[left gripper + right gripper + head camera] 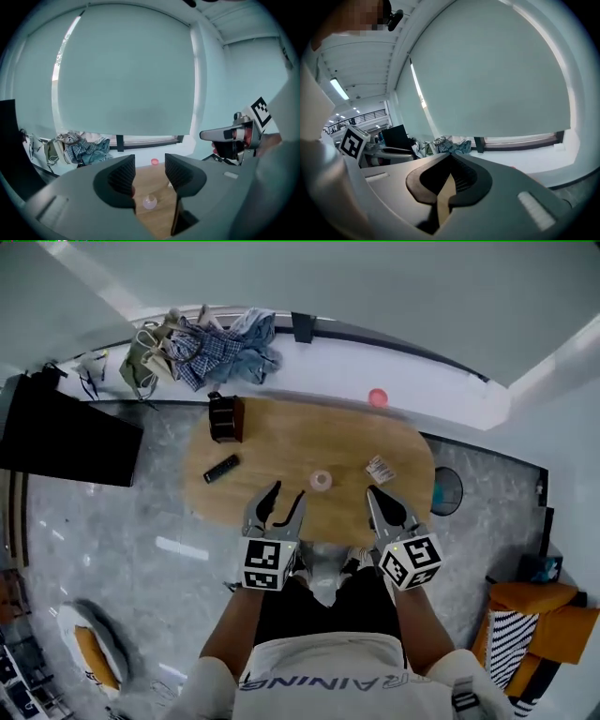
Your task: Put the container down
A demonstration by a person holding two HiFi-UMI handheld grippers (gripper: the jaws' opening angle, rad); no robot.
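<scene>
A small pinkish translucent container (321, 480) stands on the oval wooden table (281, 442), just beyond and between my two grippers. My left gripper (286, 496) hovers over the table's near edge with its jaws apart and nothing between them. In the left gripper view the container (150, 202) shows low on the wood, past the gap of the left gripper (150, 165). My right gripper (373, 493) is to the right of the container, jaws closed together and holding nothing. The right gripper view shows the right gripper (451, 157) with its tips meeting.
On the table's left end are a black box (225, 418) and a black remote (221, 468); a crumpled wrapper (380, 469) lies at the right. Clothes (220, 348) and a red object (378, 397) rest on the window sill. A dark panel (66, 442) stands at far left.
</scene>
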